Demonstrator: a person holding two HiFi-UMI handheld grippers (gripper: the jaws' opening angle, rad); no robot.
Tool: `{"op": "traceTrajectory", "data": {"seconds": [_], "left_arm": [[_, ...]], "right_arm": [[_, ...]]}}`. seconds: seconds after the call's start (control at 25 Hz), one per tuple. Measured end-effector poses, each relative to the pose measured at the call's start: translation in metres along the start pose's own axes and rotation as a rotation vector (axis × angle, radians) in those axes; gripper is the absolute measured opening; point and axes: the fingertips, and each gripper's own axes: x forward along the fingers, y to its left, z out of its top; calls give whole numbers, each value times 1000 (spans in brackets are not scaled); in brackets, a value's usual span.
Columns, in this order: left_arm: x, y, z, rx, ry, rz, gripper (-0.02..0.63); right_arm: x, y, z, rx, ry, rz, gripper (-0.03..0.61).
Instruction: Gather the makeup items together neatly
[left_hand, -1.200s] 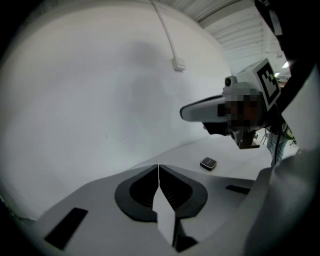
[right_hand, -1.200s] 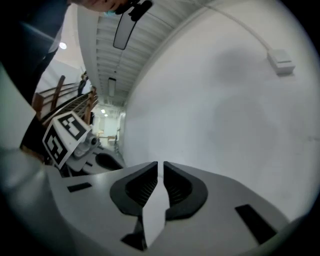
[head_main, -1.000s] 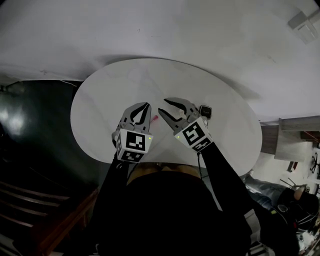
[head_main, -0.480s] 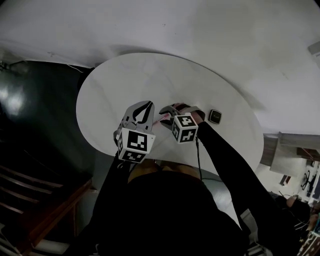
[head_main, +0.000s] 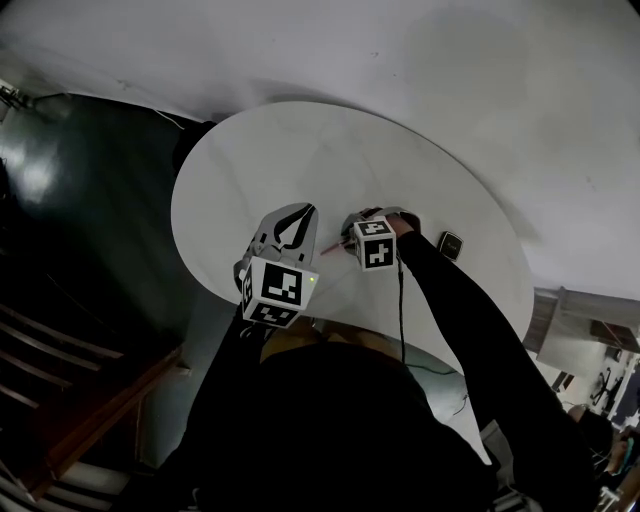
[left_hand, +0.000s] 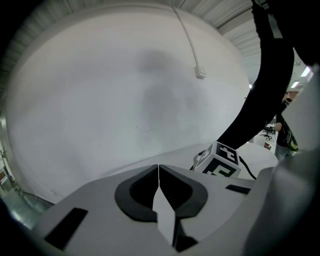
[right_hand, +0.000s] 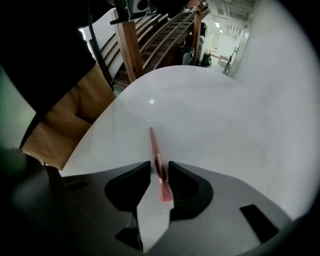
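Note:
A slim pink makeup stick (right_hand: 152, 142) lies on the round white table (head_main: 300, 150); in the head view only a sliver of this stick (head_main: 331, 246) shows. My right gripper (right_hand: 159, 169) points steeply down over it. Its jaws have just been closing and straddle the stick's thicker end, with a gap still on the left side. In the head view the right gripper (head_main: 354, 232) sits mostly under its marker cube. My left gripper (head_main: 303, 213) hovers just to its left, shut and empty, as the left gripper (left_hand: 158, 170) view confirms.
A small black compact (head_main: 451, 244) rests on the table to the right of my right arm. The table's near edge runs just below both grippers. Wooden stairs (head_main: 60, 400) and a wooden railing (right_hand: 131, 50) stand beyond the table; a tan seat (right_hand: 75, 120) is beside it.
My right gripper has dropped to the tabletop and tipped from nearly level to pointing down over the pink stick. The left gripper has drifted slightly across the table and stays shut.

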Motion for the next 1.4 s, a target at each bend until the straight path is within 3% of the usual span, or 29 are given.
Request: {"op": "traceTrajectory", "data": {"seconds": [0.04,0.08,0.2,0.28,0.44,0.76,1.04,1.16,1.4], "left_arm": [[-1,2,-1,-1,0,0,18],[-2,3,-2,0,0,-1,18],[-1,6,-1,6,-9,-12,18],[1,8,2,15,-16,-22,18],[8,8,8,37,-27,-48,18],[35,-8,27,94,-69,-143,18],[55,-33,48,121,-118,-196,18],[60,-40,58,111,-154,-188,18],[66,-56,63,88,-159,-223,18]], "right_arm": [[0,-1,1,10,1,11,118],[-1,-1,2,11,3,14,66],[-7,-6,11,27,-38,-29,64],[-20,-15,22,99,-115,-97,65],[-57,-33,34,355,-299,-277,65],[-130,-39,12,896,-614,-585,66],[-182,-22,-24,1274,-865,-750,66],[-185,-12,-43,1369,-893,-804,66],[-170,-7,-57,1431,-839,-819,66]]}}
